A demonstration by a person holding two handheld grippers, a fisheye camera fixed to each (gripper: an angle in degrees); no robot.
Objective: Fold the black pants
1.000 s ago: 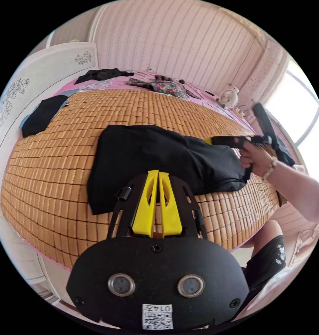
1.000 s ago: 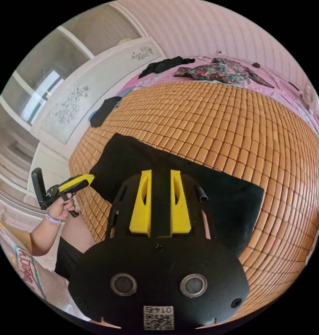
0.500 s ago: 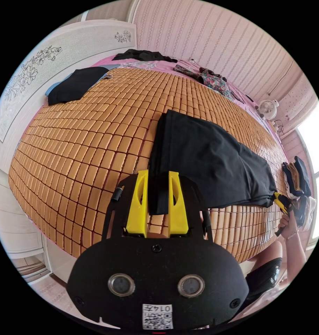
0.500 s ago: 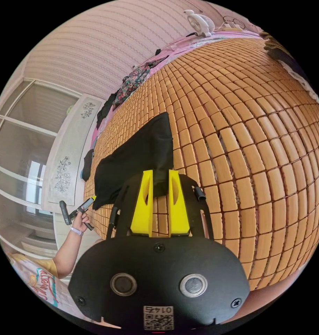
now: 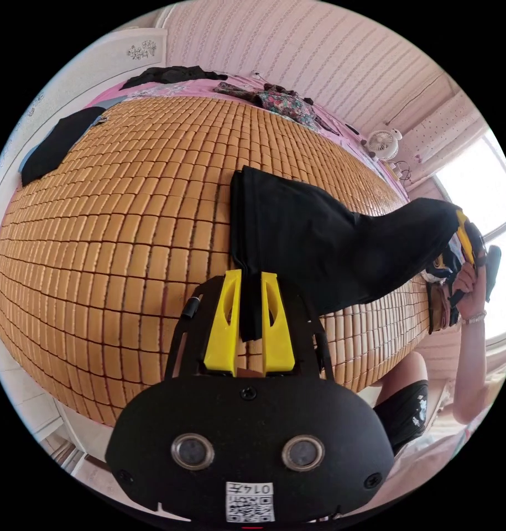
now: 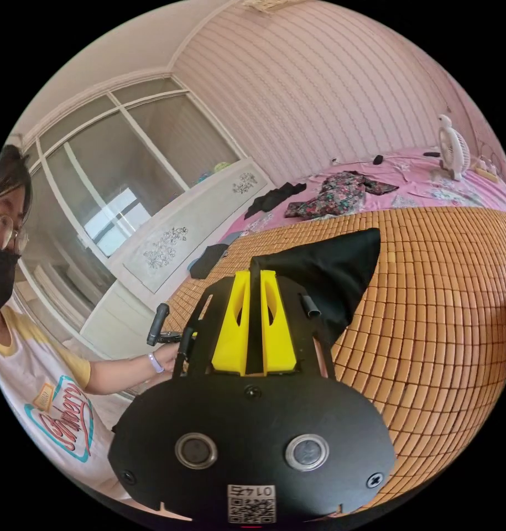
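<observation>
Surface: bamboo mat (image 5: 125,221) of small orange-brown tiles covering a bed, with pink bedding (image 6: 424,188) showing along the far edge below a striped pink wall.
Black pants (image 5: 319,238): folded lengthwise into a long strip, stretched between the two grippers near the mat's front edge; the middle part lies on the mat, and the end toward the right gripper is raised off it.
Left gripper (image 5: 250,287): its yellow jaws are drawn together on one end of the pants, with dark cloth pinched in the narrow gap between them.
Right gripper (image 6: 254,276): its yellow jaws are pressed together on the other end of the pants, a thin fold of fabric standing up between them; in the left gripper view it appears at the far right (image 5: 464,243), held in a hand (image 5: 474,287).
Other clothes: dark garment (image 5: 59,144) at the mat's far left corner, floral garment (image 6: 341,199) and another black piece (image 6: 275,196) on the pink bedding.
Small white fan (image 6: 452,146): upright on the bedding near the wall.
Person: standing at the bed's edge, wearing a printed shirt (image 6: 53,398).
</observation>
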